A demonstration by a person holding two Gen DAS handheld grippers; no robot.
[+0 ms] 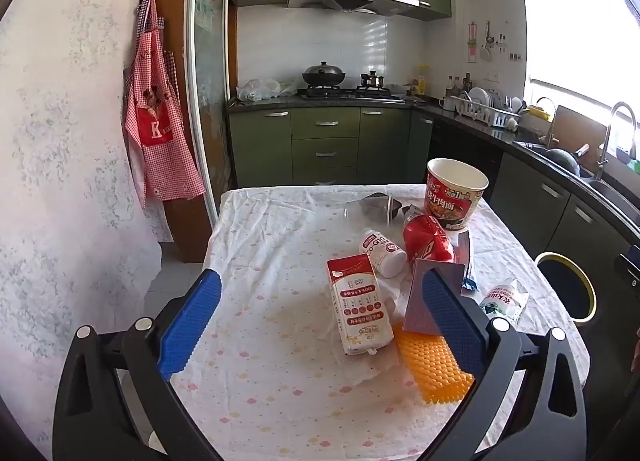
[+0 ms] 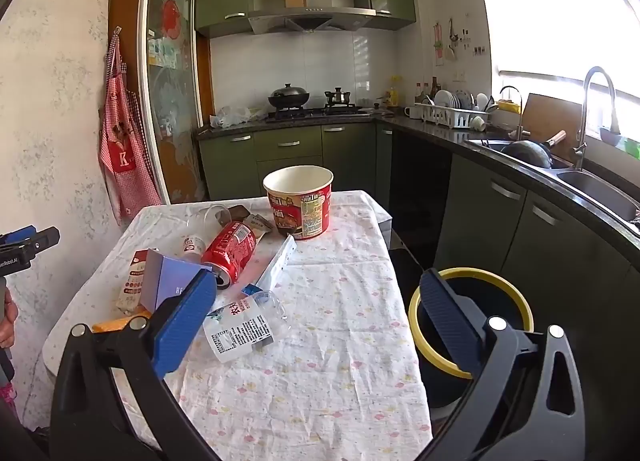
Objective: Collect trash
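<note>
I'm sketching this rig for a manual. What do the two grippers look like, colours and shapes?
Both match: the left gripper and right gripper have a black, arched frame with triangular cut-outs and round silver bolts. Each carries two flat blue fingers with a ribbed, textured face. No cables or sleeves show.

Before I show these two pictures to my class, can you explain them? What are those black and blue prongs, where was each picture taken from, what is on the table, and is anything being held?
The prongs are hand-held grippers, one per hand, each carrying a camera looking along its fingers. One picture comes from the left gripper, the other from the right gripper. Both are open and hold nothing. On the table lie a noodle cup, a red can, a milk carton, a small white bottle and a crushed plastic bottle. Beside the table stands a yellow-rimmed bin.
</note>
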